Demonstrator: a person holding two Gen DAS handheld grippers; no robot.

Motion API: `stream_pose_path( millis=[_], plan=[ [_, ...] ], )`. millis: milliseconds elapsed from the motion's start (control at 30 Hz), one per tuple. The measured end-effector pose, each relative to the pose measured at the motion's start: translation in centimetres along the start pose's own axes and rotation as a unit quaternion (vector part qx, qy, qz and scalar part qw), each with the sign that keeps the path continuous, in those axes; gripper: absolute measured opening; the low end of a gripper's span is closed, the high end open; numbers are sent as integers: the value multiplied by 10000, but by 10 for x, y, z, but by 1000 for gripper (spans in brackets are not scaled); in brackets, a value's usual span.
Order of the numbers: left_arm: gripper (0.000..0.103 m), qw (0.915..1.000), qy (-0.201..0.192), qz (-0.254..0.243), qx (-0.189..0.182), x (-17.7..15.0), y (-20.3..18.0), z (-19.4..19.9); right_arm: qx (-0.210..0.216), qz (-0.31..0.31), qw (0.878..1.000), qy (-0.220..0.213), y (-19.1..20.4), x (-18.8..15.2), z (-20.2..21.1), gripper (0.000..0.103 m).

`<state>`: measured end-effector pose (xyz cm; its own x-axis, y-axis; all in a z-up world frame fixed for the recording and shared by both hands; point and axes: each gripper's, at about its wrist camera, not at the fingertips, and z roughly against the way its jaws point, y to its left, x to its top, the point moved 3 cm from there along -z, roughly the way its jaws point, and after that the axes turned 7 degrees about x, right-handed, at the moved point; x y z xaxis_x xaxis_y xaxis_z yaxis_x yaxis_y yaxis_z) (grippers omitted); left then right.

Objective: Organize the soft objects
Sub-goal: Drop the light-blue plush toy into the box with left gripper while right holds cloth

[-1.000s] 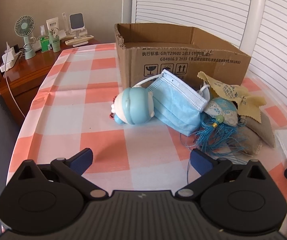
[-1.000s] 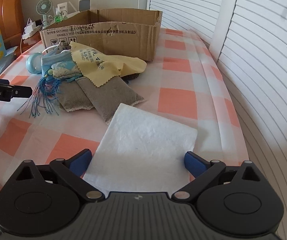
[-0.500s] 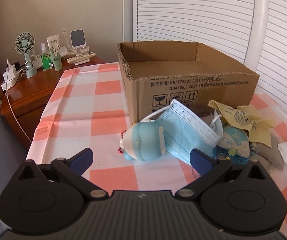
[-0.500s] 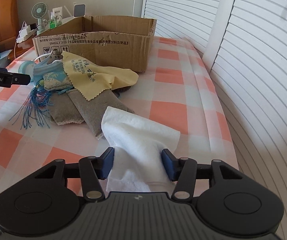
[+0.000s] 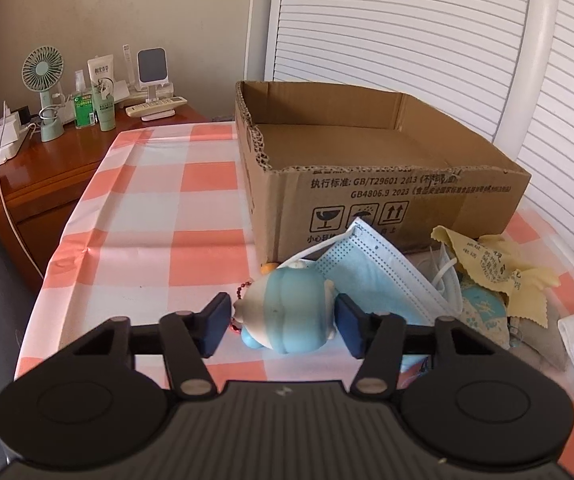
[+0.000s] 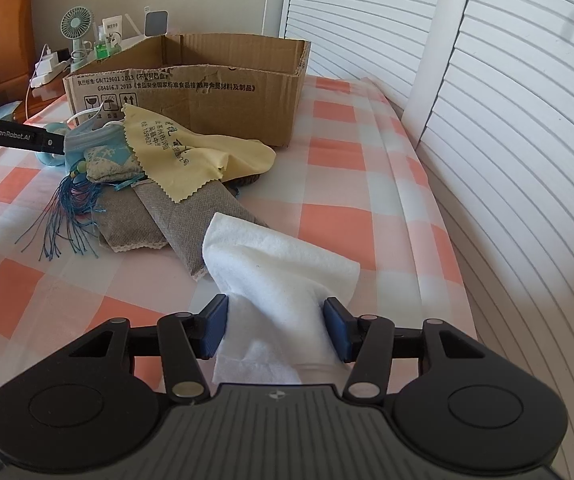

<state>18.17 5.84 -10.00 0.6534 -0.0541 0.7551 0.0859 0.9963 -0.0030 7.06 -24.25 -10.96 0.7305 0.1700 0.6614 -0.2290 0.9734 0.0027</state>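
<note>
My left gripper (image 5: 283, 322) is shut on a light blue plush toy (image 5: 287, 312), with a blue face mask (image 5: 383, 276) lying against it. My right gripper (image 6: 277, 326) is shut on a white cloth (image 6: 283, 276) and bunches it up off the checked tablecloth. An open, empty cardboard box (image 5: 367, 176) stands behind the pile; it also shows in the right wrist view (image 6: 207, 92). A yellow cloth (image 6: 191, 156), a blue tasselled sachet (image 6: 107, 164) and grey pouches (image 6: 159, 220) lie in front of the box.
A wooden nightstand (image 5: 47, 168) at the left carries a small fan (image 5: 45, 76), bottles and a phone stand. White louvered doors (image 6: 507, 120) run along the right side. The bed edge (image 5: 35, 292) drops off at the left.
My left gripper has closed in on the plush toy and shut on it. My right gripper has kept its hold and lifted the white cloth a little.
</note>
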Motion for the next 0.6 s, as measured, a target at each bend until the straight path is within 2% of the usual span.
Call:
stream_pose_path(
  millis=[133,367,600],
  plan=[
    [51,10000,41,54,-65,0,2,-2,-24,9,10000,2,0,0,0,56],
    [50,9999,45,-50,-127,0,4,16,-66,5,10000,12,-1,2,5,35],
    [50,9984,49,-459,-328,-4,0,46,-62,93,9999,-11,0,1,14,27]
  ],
)
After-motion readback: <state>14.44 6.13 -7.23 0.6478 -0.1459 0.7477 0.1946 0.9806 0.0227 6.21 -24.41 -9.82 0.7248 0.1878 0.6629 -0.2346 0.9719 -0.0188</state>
